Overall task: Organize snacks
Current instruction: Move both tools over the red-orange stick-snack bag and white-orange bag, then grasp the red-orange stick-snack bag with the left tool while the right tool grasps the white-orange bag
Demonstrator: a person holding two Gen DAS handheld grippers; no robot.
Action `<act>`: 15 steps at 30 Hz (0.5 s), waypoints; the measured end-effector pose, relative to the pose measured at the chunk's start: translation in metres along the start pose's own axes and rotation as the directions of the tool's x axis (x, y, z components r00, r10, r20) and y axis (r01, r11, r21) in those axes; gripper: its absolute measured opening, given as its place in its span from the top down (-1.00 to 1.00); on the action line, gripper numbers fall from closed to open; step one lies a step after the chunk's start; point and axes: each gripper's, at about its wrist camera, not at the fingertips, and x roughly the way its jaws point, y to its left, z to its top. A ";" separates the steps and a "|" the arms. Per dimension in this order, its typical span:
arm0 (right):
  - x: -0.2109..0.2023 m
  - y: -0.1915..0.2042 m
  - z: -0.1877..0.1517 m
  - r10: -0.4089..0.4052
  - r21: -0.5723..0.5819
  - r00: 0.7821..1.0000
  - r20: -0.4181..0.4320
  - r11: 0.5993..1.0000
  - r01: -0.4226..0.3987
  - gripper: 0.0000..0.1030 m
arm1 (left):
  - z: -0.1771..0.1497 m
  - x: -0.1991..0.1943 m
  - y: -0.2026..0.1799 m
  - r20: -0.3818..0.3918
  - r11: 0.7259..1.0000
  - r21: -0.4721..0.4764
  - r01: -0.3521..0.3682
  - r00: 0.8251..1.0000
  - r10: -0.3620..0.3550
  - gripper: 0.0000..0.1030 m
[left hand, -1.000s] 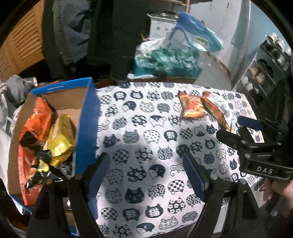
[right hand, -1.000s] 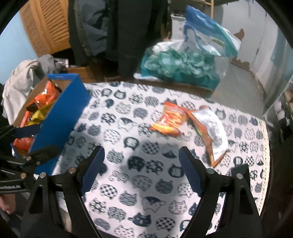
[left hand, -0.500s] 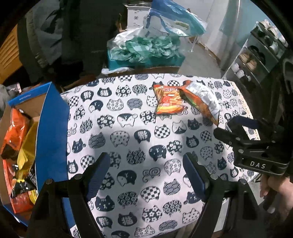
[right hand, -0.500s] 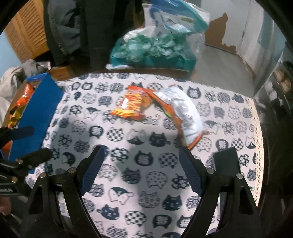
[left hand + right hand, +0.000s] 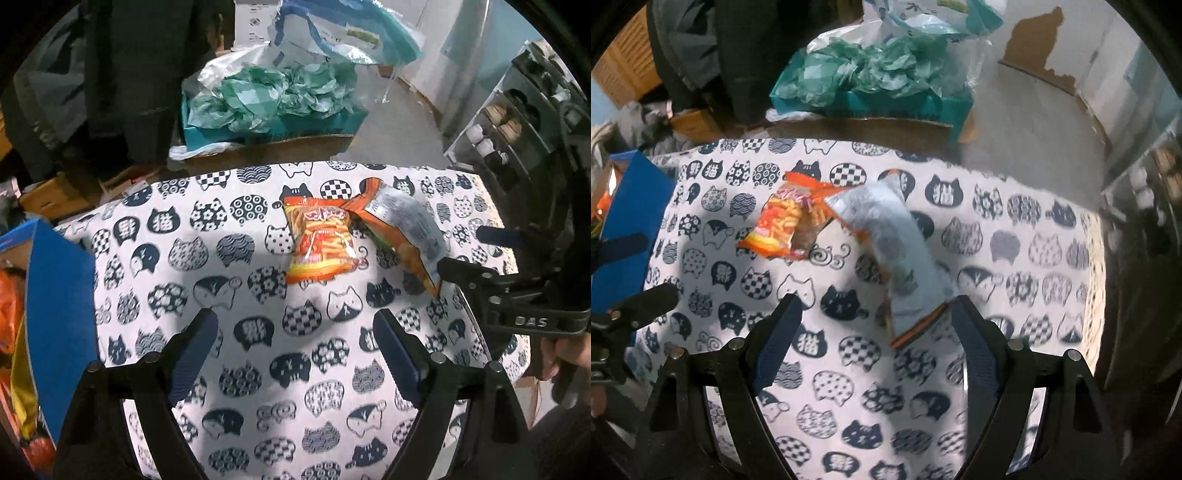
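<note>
Blue-padded fingers of your left gripper [image 5: 291,343] hang spread wide above the cat-print tablecloth [image 5: 236,295], tilted steeply down, with nothing between them; its jaws have just been opening a little further. Your right gripper [image 5: 875,332] is equally released and points steeply down at the cloth, and the lower end of the silver snack bag [image 5: 897,258] lies on the table between its fingertips, though the pads are not pressing on it. In the left wrist view, your right hand [image 5: 565,358] grips the tool's handle at the right edge, its black frame reaching in beside that silver bag [image 5: 406,225].

Just beyond, the orange snack packet [image 5: 321,240] lies flat on the cloth, touching the silver bag's upper end. To the left, well apart from both, the blue box [image 5: 59,317] stands with orange and gold packets inside. Past the table's far edge sits a teal box of crumpled green plastic [image 5: 871,70].
</note>
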 end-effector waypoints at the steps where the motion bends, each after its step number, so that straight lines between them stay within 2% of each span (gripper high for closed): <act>1: 0.001 -0.003 0.004 -0.002 -0.012 1.000 -0.002 1.000 0.002 -0.60 | 0.005 0.005 -0.001 -0.005 1.000 -0.003 0.004 1.000 -0.004 -0.70; 9: 0.025 -0.021 0.020 0.016 -0.078 0.999 -0.037 0.997 -0.018 -0.60 | 0.040 0.044 -0.010 -0.021 0.996 -0.039 0.083 0.996 -0.084 -0.70; 15: 0.049 -0.028 0.021 0.039 -0.081 0.997 -0.065 0.996 -0.044 -0.60 | 0.054 0.072 -0.012 -0.044 0.995 -0.057 0.078 0.996 -0.080 -0.70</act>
